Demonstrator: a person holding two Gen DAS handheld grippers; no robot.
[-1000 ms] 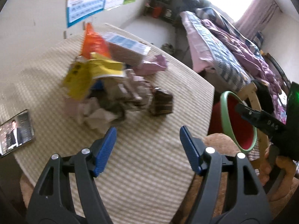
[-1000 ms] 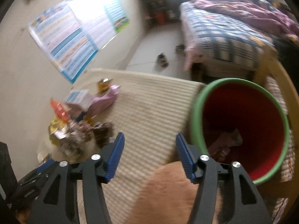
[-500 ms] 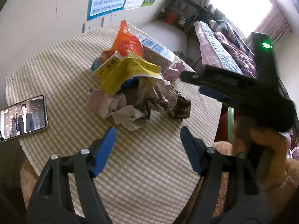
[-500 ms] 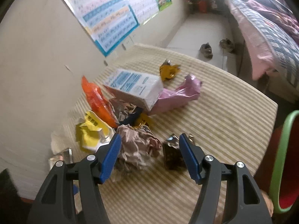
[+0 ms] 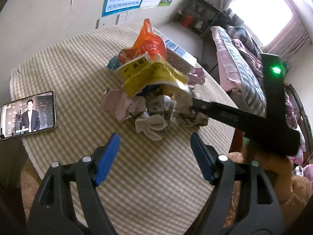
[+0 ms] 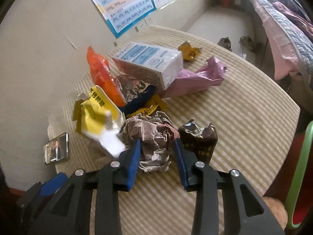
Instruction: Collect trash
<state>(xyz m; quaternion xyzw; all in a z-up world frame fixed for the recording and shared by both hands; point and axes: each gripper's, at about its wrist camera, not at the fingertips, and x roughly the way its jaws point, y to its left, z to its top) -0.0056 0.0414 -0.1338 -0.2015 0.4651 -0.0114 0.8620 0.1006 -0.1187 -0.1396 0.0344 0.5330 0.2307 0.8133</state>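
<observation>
The right gripper [image 6: 156, 154] has its 2 blue pads set on either side of a crumpled paper wad [image 6: 154, 137], the jaws narrowed about it and the pads at or against its sides; whether they press it firmly cannot be told. The wad lies at the near edge of the trash pile [image 5: 152, 90] on the checked table [image 5: 82, 62], just beside a dark foil packet [image 6: 199, 139] to its right and a yellow wrapper [image 6: 95, 113] to its left. The left gripper [image 5: 155, 154] hangs wide open and empty over bare cloth, short of the pile. A phone [image 5: 27, 115] lies well apart at the table's edge. 0.5 s ago the right pads were spread wider and stood short of the wad; the left has barely shifted.
</observation>
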